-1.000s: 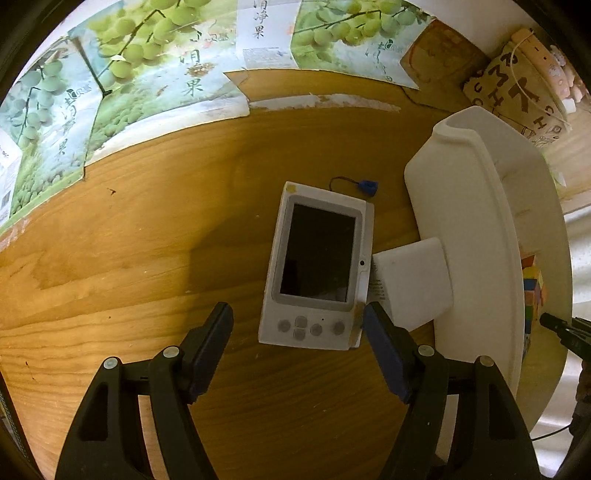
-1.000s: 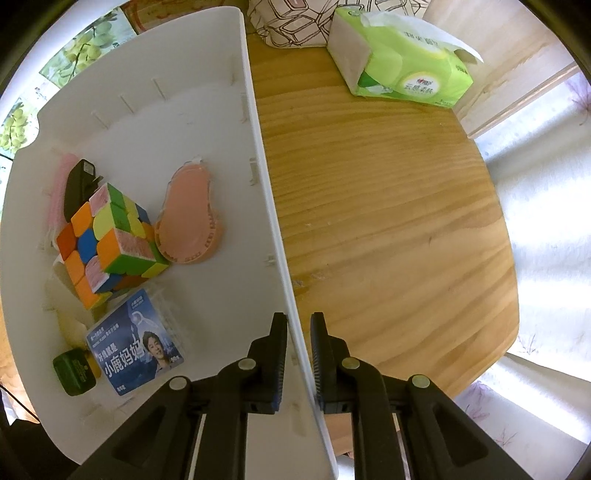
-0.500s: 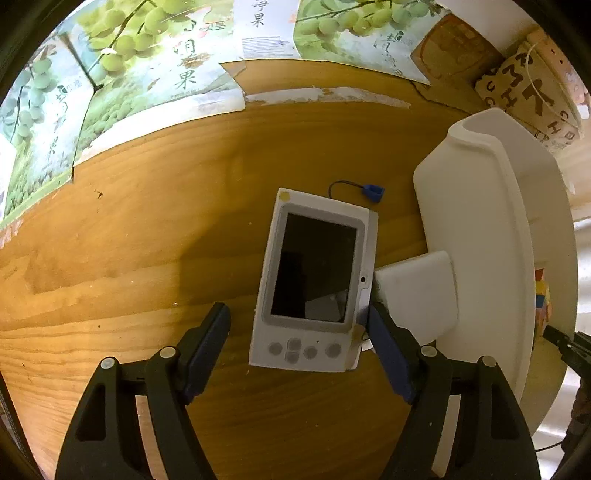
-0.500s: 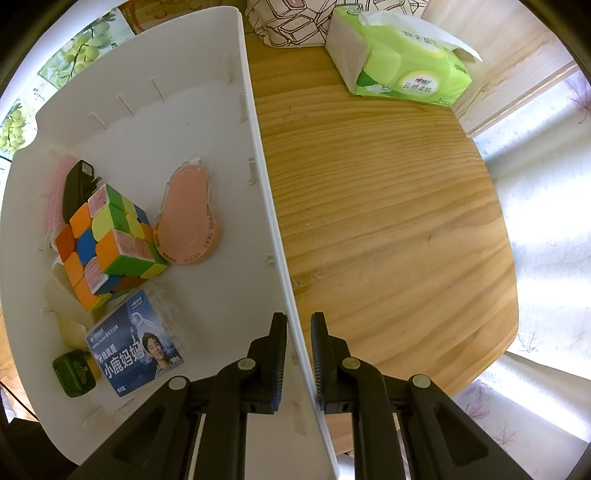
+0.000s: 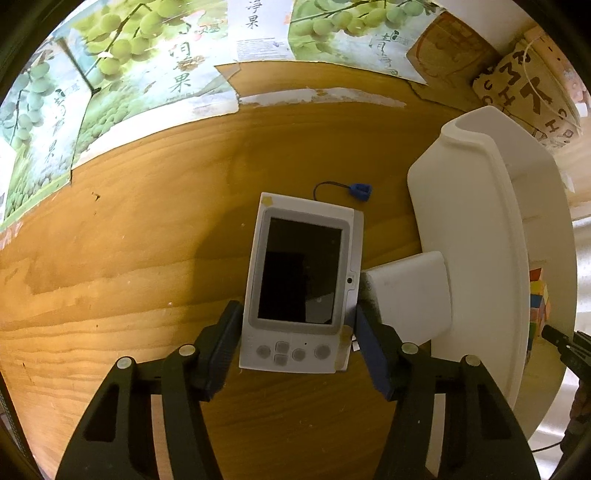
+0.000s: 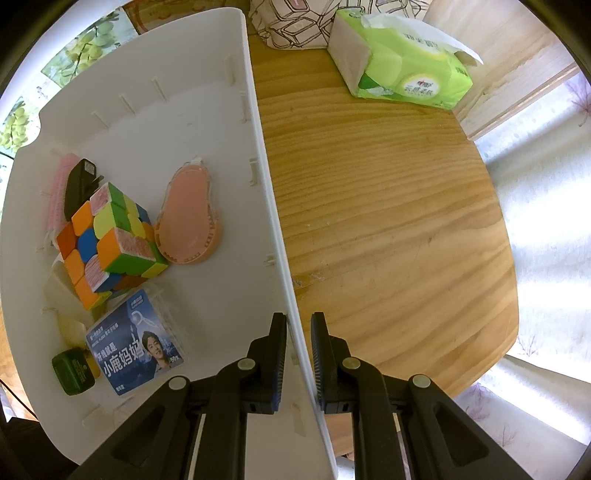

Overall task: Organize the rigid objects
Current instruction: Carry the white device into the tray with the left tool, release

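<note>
A white handheld device (image 5: 301, 284) with a dark screen and grey buttons lies flat on the wooden table (image 5: 147, 258). My left gripper (image 5: 297, 343) points down over its button end. Its jaws are closing, the device is between them, and the pads sit right at its two long edges. A small white box (image 5: 406, 295) lies between the device and the white bin (image 5: 472, 240). My right gripper (image 6: 298, 332) is shut on the bin's wall (image 6: 269, 206). Inside the bin lie a colour cube (image 6: 110, 236), a pink case (image 6: 188, 221) and a blue floss box (image 6: 135, 341).
A blue tag on a black cord (image 5: 360, 191) lies behind the device. Grape-print cardboard (image 5: 129, 74) covers the table's far side. A green tissue pack (image 6: 402, 66) and a patterned bag (image 6: 295, 26) sit beyond the bin. The table's rounded edge (image 6: 513, 295) is to the right.
My left gripper has come closer over the device and its jaws have narrowed from wide apart to the device's edges. The right gripper and the bin have not moved.
</note>
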Demonstrator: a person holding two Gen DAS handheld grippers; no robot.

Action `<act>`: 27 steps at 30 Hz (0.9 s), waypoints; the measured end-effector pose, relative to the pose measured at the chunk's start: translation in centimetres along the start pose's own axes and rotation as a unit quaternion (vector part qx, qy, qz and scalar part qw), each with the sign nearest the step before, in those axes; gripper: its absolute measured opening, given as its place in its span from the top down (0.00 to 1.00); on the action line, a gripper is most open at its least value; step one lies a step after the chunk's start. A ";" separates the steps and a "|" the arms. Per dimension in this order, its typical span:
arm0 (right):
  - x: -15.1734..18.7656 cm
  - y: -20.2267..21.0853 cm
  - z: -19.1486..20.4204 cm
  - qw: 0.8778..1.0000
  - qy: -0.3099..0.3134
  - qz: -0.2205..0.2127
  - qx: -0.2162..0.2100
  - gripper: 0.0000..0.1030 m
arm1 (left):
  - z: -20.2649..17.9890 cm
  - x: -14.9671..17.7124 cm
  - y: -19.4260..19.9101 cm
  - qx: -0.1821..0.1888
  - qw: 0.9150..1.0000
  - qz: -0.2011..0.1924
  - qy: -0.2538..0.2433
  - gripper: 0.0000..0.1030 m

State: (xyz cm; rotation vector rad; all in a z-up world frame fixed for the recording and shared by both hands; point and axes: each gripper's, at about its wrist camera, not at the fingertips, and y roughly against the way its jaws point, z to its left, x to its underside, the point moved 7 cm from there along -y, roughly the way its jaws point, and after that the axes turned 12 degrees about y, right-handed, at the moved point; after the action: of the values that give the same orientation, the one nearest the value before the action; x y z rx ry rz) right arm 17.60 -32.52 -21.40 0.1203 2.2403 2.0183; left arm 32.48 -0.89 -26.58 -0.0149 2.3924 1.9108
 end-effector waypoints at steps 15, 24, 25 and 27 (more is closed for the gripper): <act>-0.1 0.1 0.6 0.999 0.050 -0.004 -0.002 0.87 | 2.3 3.6 1.0 -0.025 0.997 -0.003 0.067 0.38; 0.4 0.3 1.2 0.996 0.089 -0.013 -0.019 0.88 | 2.5 6.3 2.4 -0.039 0.994 -0.018 0.105 0.39; 0.5 0.4 1.3 0.995 0.093 -0.014 -0.021 0.88 | 2.5 6.6 2.6 -0.040 0.993 -0.020 0.107 0.39; 0.6 0.4 1.4 0.994 0.103 -0.016 -0.026 0.88 | 2.3 6.6 3.0 -0.042 0.993 -0.027 0.109 0.40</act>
State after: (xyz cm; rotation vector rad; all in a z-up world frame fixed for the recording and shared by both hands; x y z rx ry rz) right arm 17.19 -31.02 -21.13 -0.1345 2.2877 2.1597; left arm 25.90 2.28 -24.65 -0.3057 2.4104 2.0825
